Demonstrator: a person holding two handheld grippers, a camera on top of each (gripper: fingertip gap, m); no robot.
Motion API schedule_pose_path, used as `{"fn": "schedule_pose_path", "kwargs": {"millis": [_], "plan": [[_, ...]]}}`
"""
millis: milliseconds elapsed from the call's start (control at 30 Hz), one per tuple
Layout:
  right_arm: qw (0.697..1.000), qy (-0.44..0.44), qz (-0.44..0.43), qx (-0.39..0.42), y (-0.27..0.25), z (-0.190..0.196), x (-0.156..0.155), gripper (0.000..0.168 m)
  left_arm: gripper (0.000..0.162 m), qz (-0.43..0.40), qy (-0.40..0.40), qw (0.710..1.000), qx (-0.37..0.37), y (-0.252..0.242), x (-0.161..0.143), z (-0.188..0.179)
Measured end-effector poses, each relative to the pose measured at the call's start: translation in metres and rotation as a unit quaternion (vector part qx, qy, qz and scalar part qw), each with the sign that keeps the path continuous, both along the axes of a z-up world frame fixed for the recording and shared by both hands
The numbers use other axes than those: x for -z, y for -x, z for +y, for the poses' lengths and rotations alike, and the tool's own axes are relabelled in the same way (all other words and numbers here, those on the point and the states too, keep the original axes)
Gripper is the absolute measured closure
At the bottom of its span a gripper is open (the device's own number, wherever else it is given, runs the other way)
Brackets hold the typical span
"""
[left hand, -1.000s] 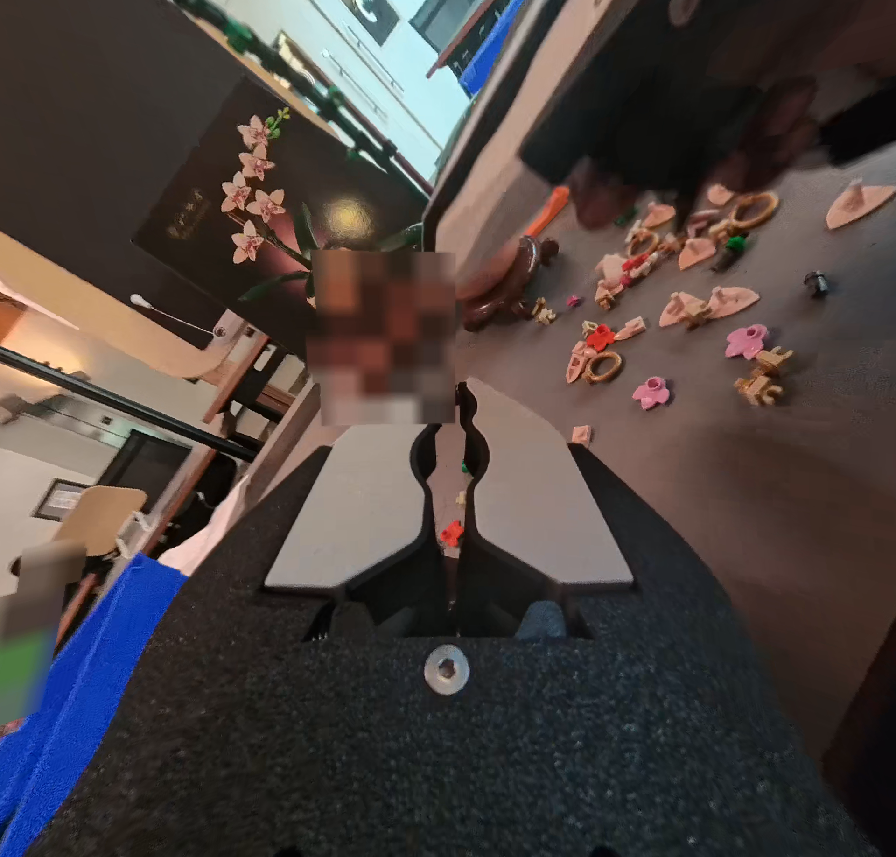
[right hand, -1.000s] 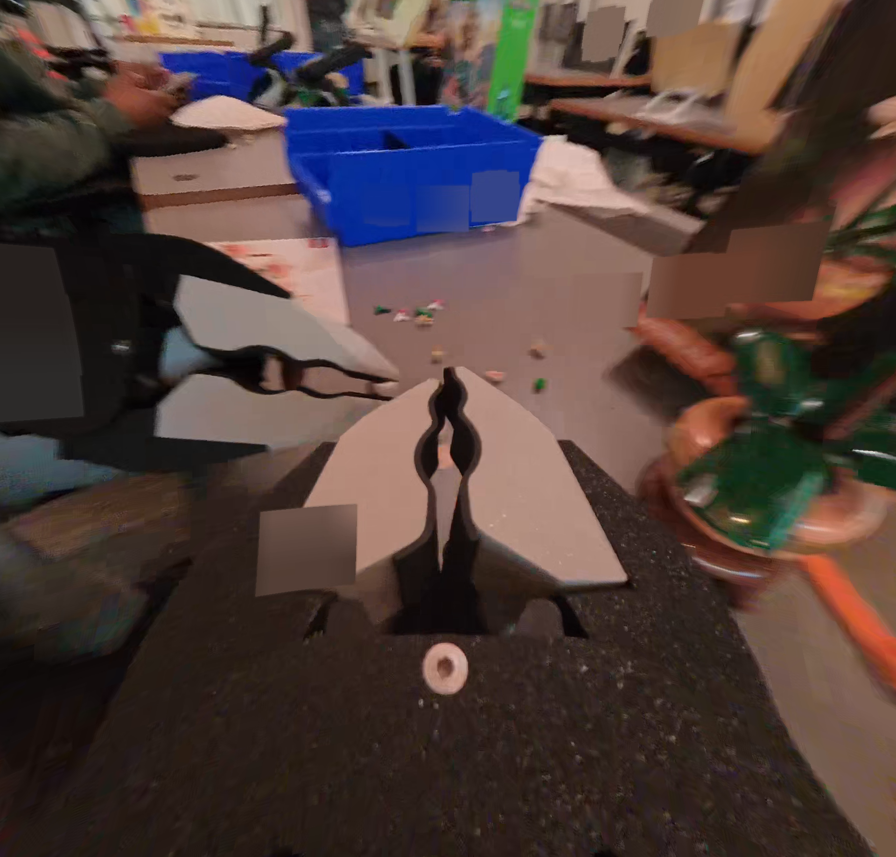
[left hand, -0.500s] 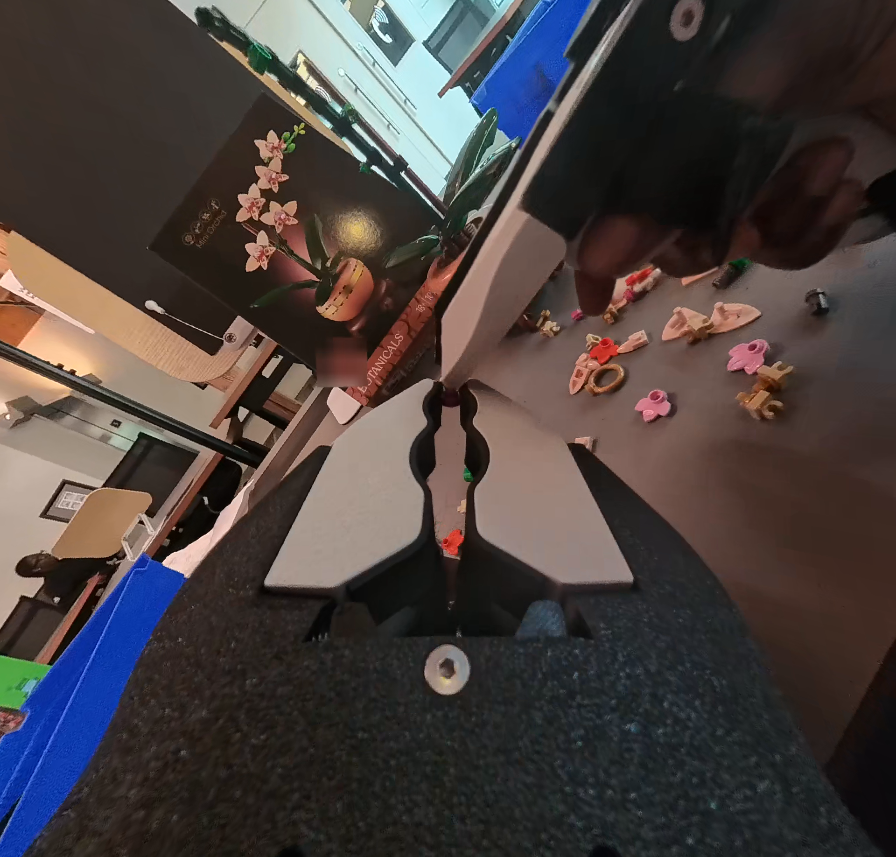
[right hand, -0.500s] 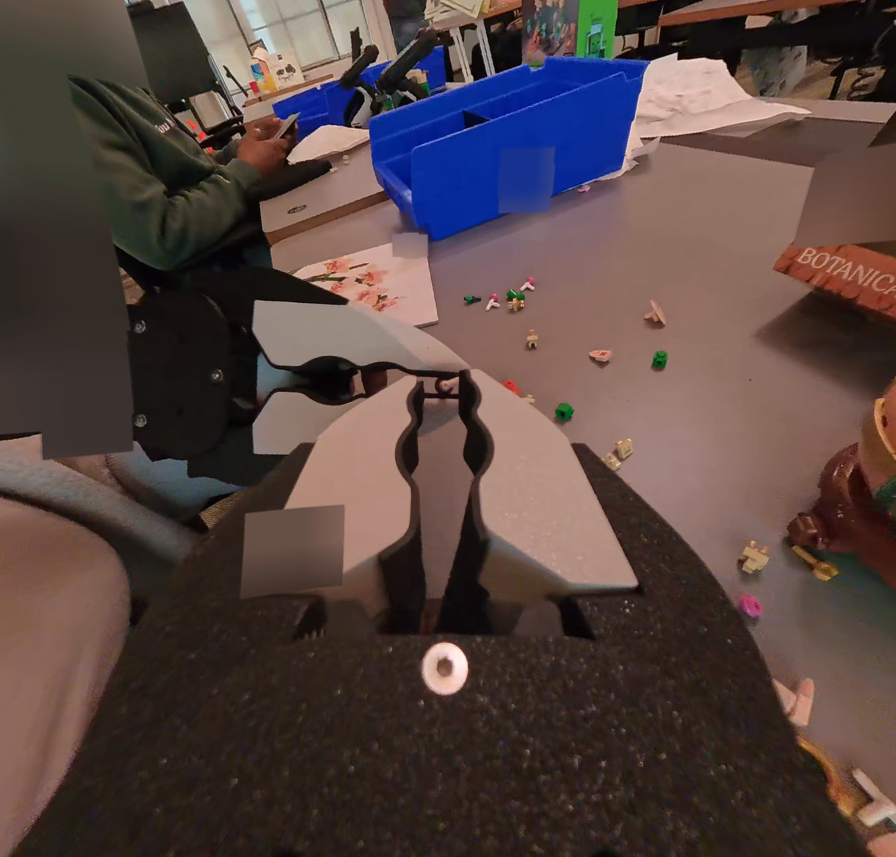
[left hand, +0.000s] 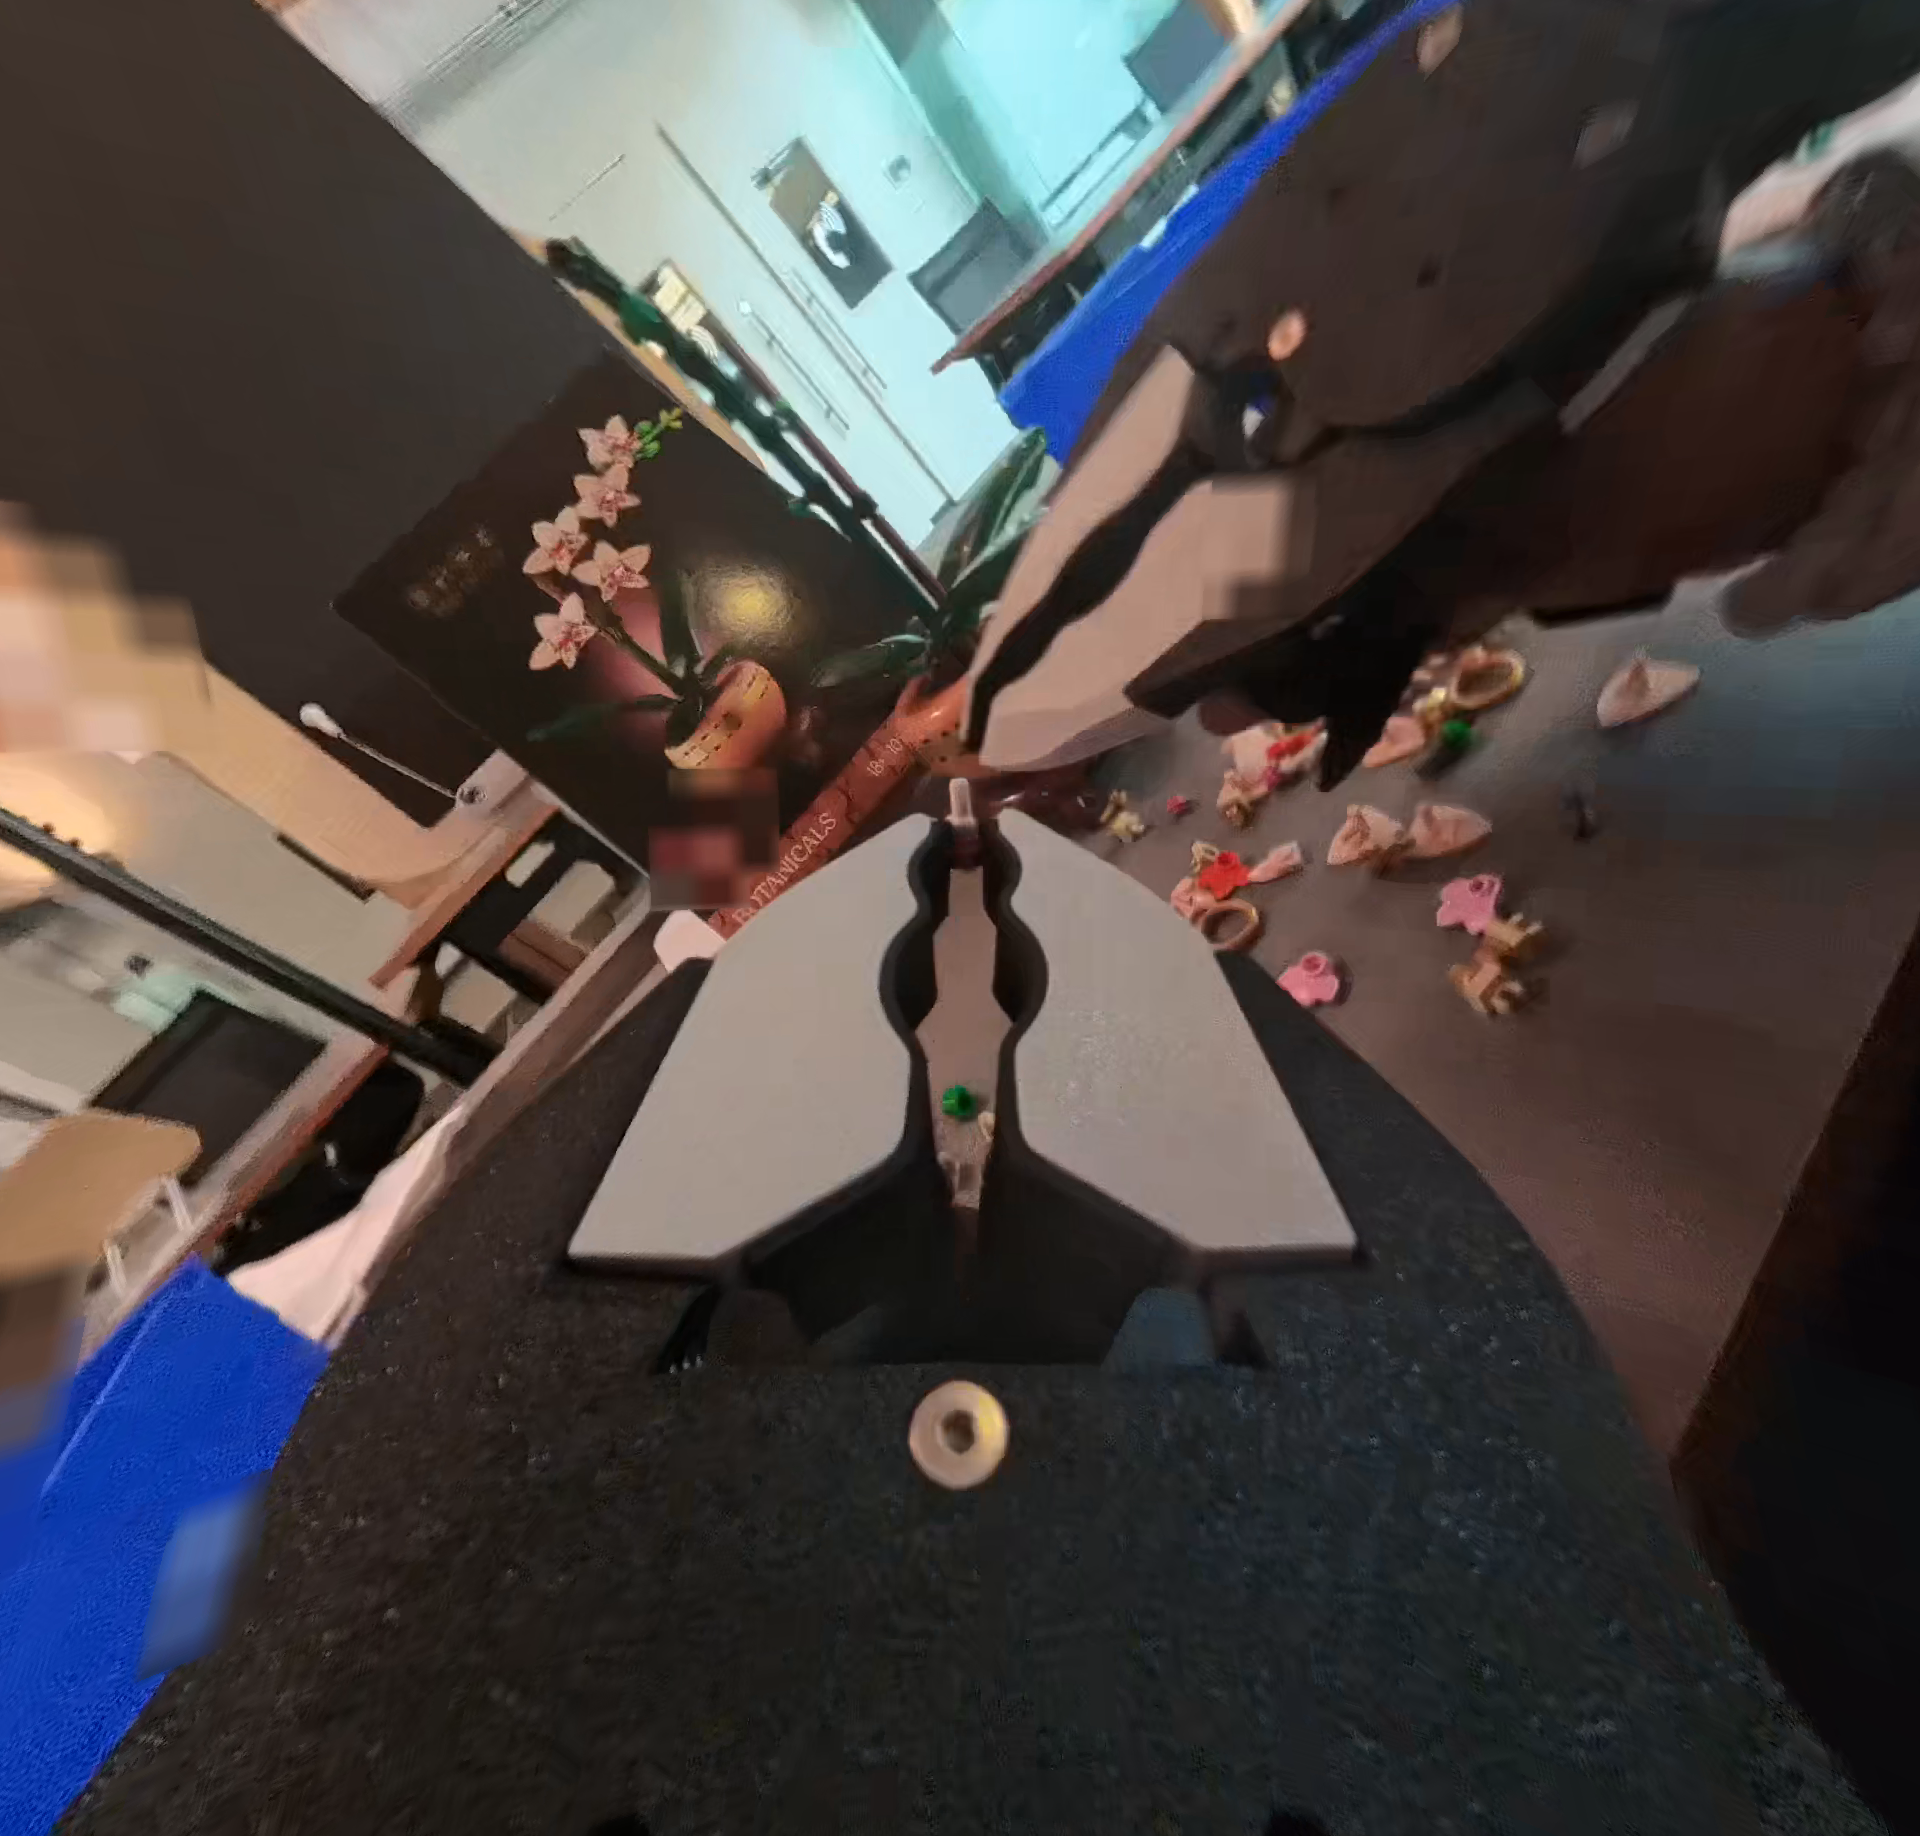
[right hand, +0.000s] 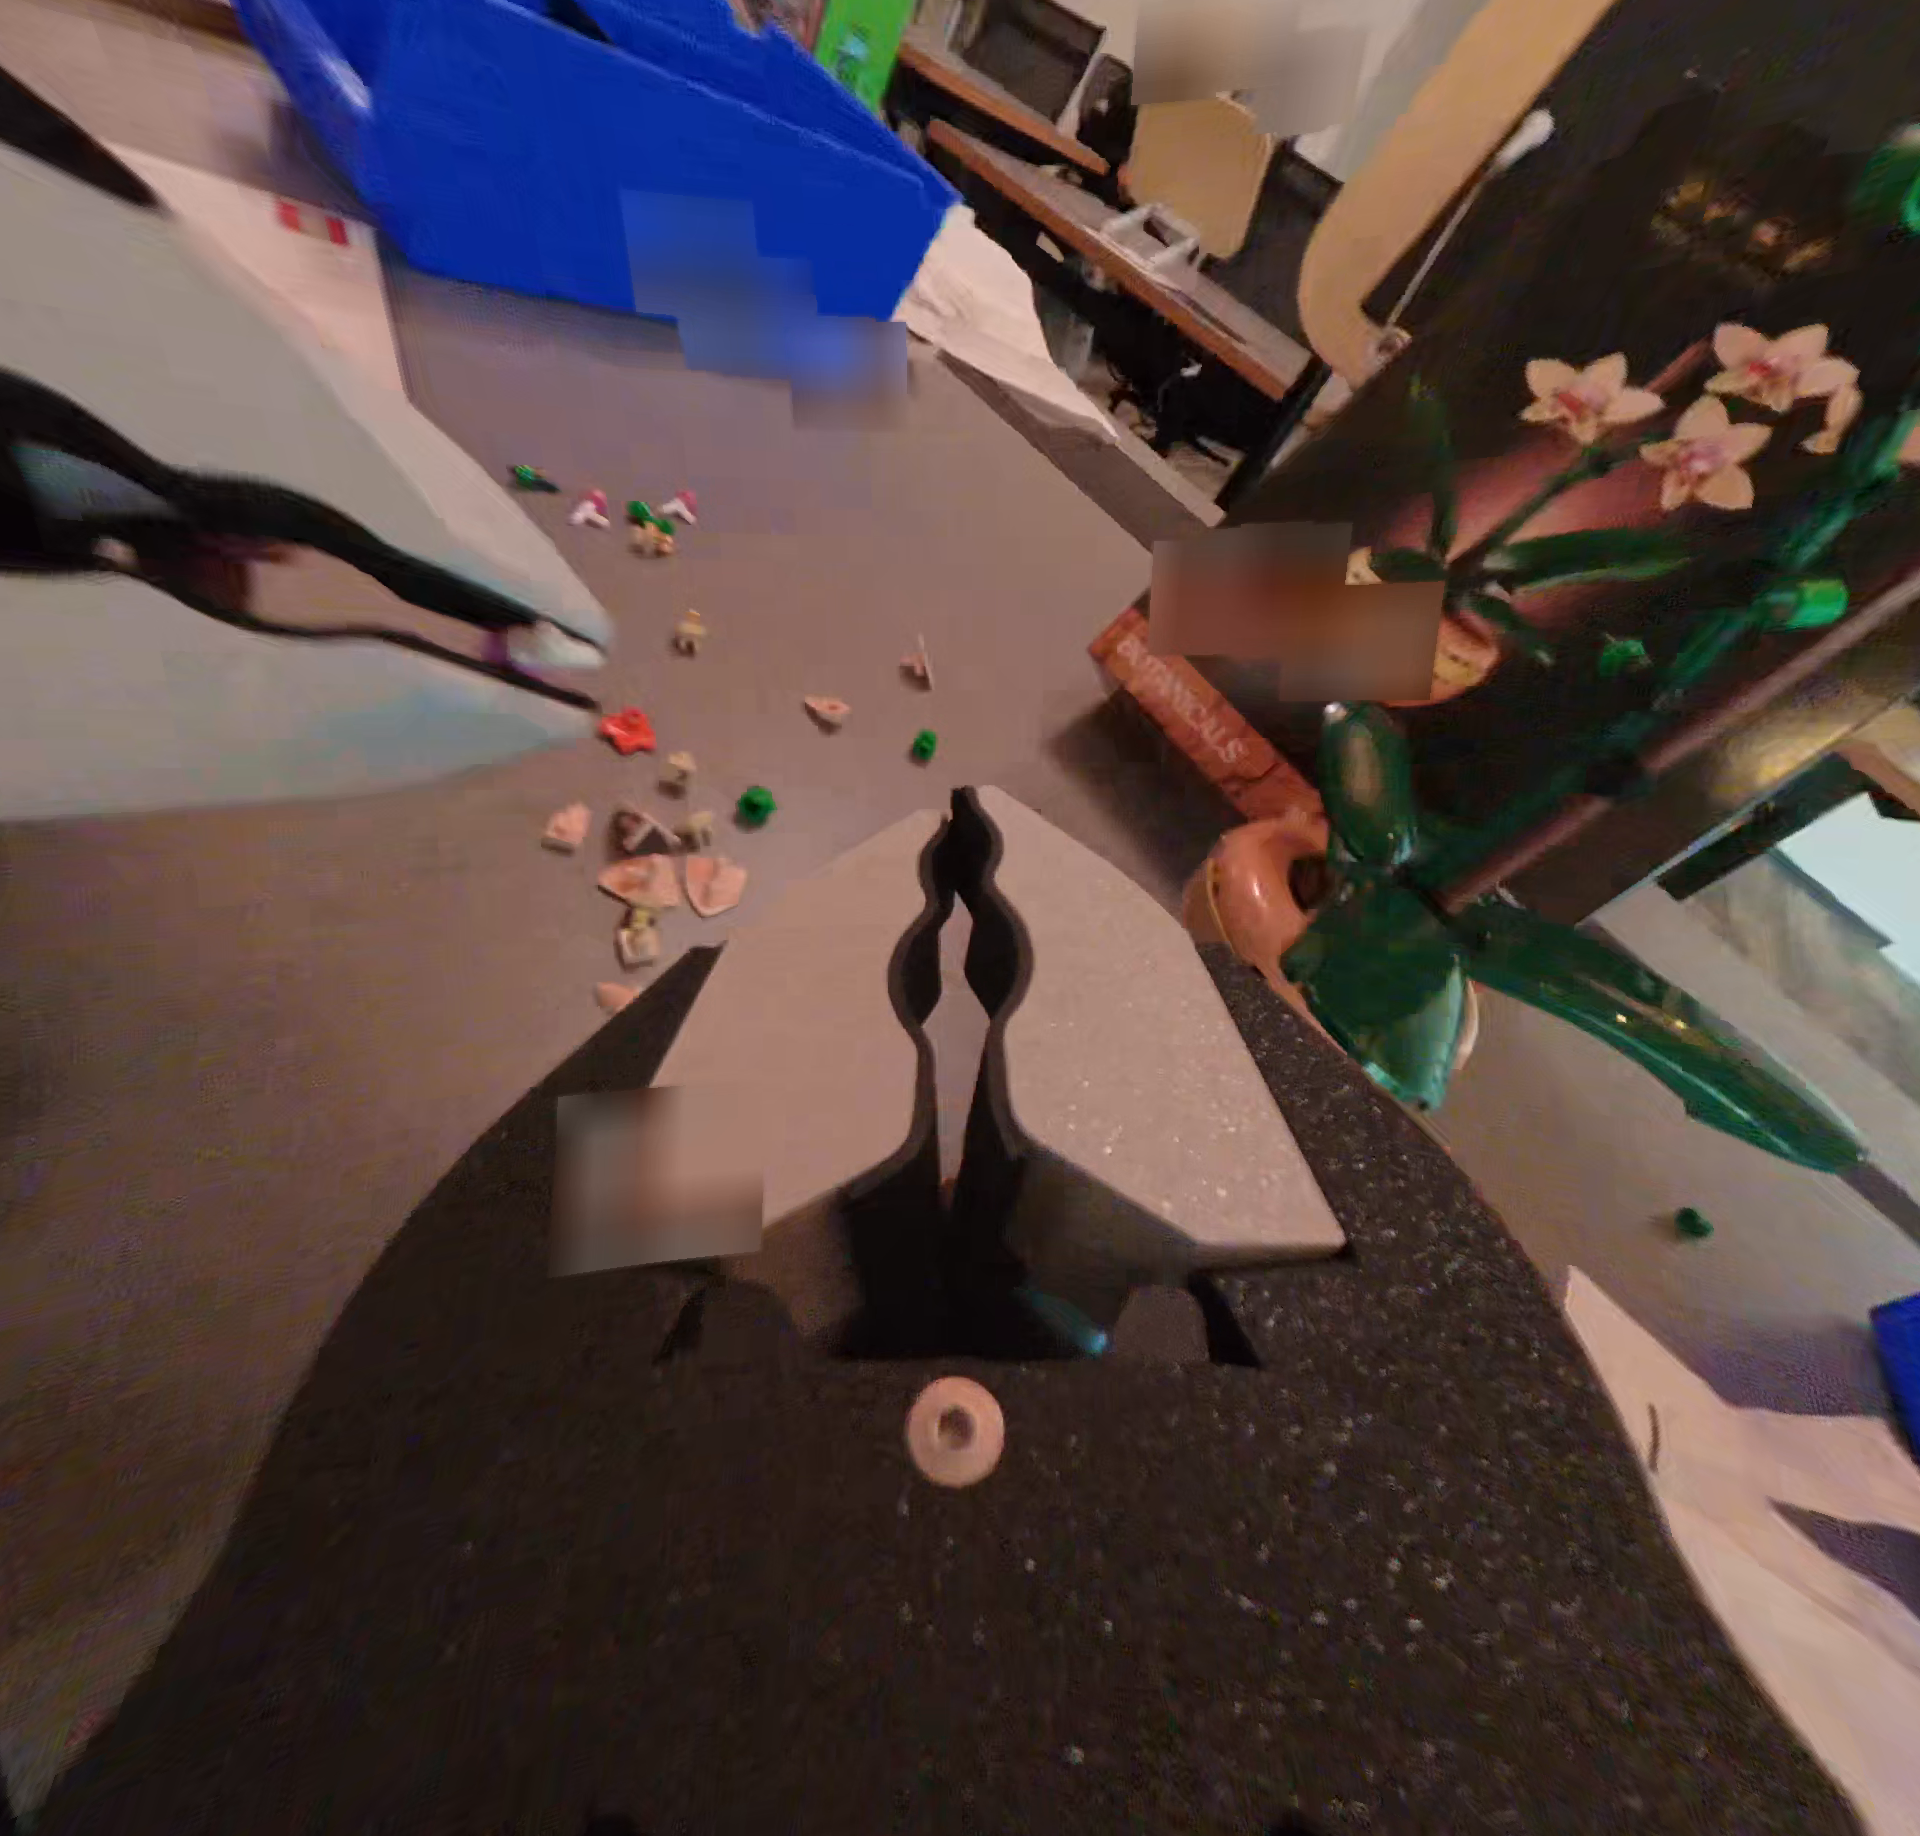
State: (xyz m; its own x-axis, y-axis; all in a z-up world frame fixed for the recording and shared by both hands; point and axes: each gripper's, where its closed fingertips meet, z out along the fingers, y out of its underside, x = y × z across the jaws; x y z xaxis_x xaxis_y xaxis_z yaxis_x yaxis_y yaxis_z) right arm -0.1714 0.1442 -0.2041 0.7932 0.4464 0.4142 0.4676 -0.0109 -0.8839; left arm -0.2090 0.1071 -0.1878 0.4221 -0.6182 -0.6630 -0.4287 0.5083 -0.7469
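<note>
My left gripper [left hand: 961,830] is shut on a small white-and-purple piece [left hand: 958,804] that sticks out past its fingertips. It is held above the grey table [left hand: 1558,1111]. In the right wrist view the same gripper [right hand: 582,666] shows at the left with the piece [right hand: 545,648] in its tips. My right gripper [right hand: 966,810] has its tips together, with nothing visible between them. In the left wrist view it [left hand: 982,711] hangs just above and to the right of the left gripper's tips, pointing down at them.
Small pink, tan, red and green pieces lie scattered on the table [left hand: 1351,851] [right hand: 665,851]. A brick-built plant in a brown pot [right hand: 1371,955] stands close on the right. A dark box with an orchid picture [right hand: 1662,456], a blue bin [right hand: 582,124] and white paper [right hand: 1766,1474] are around.
My right gripper has shut from open and swung right toward the plant. It has lifted slightly off the left gripper's tips. The white piece now shows in the left gripper's tips.
</note>
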Motion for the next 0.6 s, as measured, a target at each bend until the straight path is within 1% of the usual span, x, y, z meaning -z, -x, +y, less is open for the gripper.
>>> {"fn": "schedule_pose_path", "kwargs": {"millis": [33, 67, 100, 167, 200, 267, 300, 333, 367, 400, 433, 467, 500, 533, 600], "plan": [[0.997, 0.034, 0.057, -0.031, 0.003, -0.004, -0.001, 0.168, 0.157, -0.005, 0.009, 1.0, -0.011, 0.002, -0.003, 0.001], [0.988, 0.058, 0.117, -0.08, 0.019, -0.016, -0.011, 0.168, 0.157, 0.017, 0.005, 0.999, -0.039, 0.007, 0.003, 0.01], [0.988, 0.053, 0.106, -0.095, 0.029, -0.023, -0.015, 0.168, 0.157, 0.034, 0.009, 0.998, -0.054, 0.012, 0.012, 0.019], [0.996, 0.036, 0.03, -0.075, 0.031, -0.02, -0.008, 0.168, 0.156, 0.053, 0.06, 0.995, -0.06, 0.017, 0.029, 0.029], [0.996, 0.051, 0.014, -0.068, 0.028, -0.017, 0.001, 0.168, 0.156, 0.061, 0.08, 0.992, -0.076, 0.021, 0.035, 0.035], [0.987, 0.135, 0.027, -0.086, 0.028, -0.019, 0.027, 0.166, 0.153, 0.094, 0.126, 0.981, -0.11, 0.027, 0.052, 0.045], [0.977, 0.184, 0.036, -0.097, 0.029, -0.024, 0.041, 0.145, 0.128, 0.109, 0.153, 0.974, -0.127, 0.03, 0.061, 0.048], [0.969, 0.226, 0.039, -0.098, 0.028, -0.027, 0.052, 0.115, 0.108, 0.121, 0.175, 0.967, -0.138, 0.032, 0.068, 0.049], [0.963, 0.251, 0.034, -0.092, 0.025, -0.03, 0.061, 0.109, 0.086, 0.125, 0.193, 0.962, -0.147, 0.034, 0.071, 0.051], [0.964, 0.251, 0.033, -0.079, 0.021, -0.029, 0.063, 0.106, 0.07, 0.12, 0.205, 0.959, -0.154, 0.035, 0.072, 0.052], [0.968, 0.237, 0.035, -0.072, 0.018, -0.029, 0.06, 0.108, 0.06, 0.109, 0.213, 0.958, -0.158, 0.035, 0.07, 0.054], [0.972, 0.223, 0.037, -0.065, 0.015, -0.031, 0.057, 0.111, 0.055, 0.091, 0.216, 0.959, -0.16, 0.035, 0.066, 0.056], [0.975, 0.213, 0.038, -0.058, 0.011, -0.032, 0.055, 0.114, 0.06, 0.072, 0.217, 0.961, -0.155, 0.034, 0.062, 0.056], [0.976, 0.207, 0.041, -0.05, 0.007, -0.034, 0.053, 0.115, 0.068, 0.058, 0.22, 0.963, -0.142, 0.032, 0.06, 0.055], [0.98, 0.184, 0.059, -0.048, 0.002, -0.038, 0.045, 0.119, 0.069, 0.039, 0.238, 0.962, -0.128, 0.03, 0.06, 0.054]]}}
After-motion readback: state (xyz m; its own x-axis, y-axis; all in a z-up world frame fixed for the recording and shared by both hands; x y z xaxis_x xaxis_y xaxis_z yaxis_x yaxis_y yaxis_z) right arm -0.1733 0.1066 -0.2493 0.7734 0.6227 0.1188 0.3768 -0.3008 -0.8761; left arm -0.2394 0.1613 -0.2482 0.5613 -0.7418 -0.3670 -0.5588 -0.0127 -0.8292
